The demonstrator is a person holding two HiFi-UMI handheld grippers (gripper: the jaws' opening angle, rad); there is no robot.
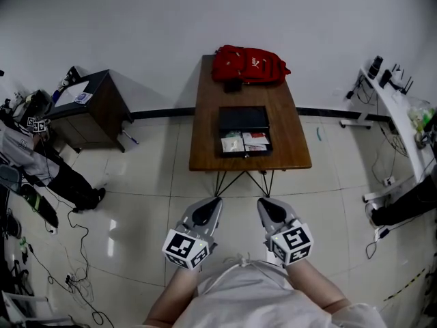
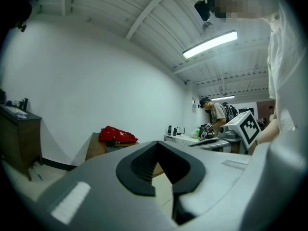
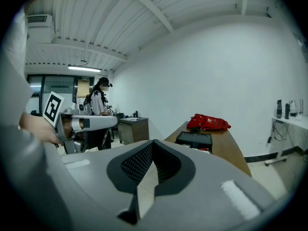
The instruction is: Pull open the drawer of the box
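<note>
A black box sits mid-way along a brown wooden table. Its drawer stands pulled out toward me, showing papers and small packets inside. In the right gripper view the box lies well ahead on the table. My left gripper and right gripper hang side by side close to my body, over the floor and short of the table's near edge. Both are shut with nothing between the pads. The left gripper and right gripper show joined jaws in their own views.
A red bag lies at the table's far end against the white wall. A dark cabinet stands at the left beside a crouched person. Cables trail over the tiled floor. A white desk with bottles lines the right side.
</note>
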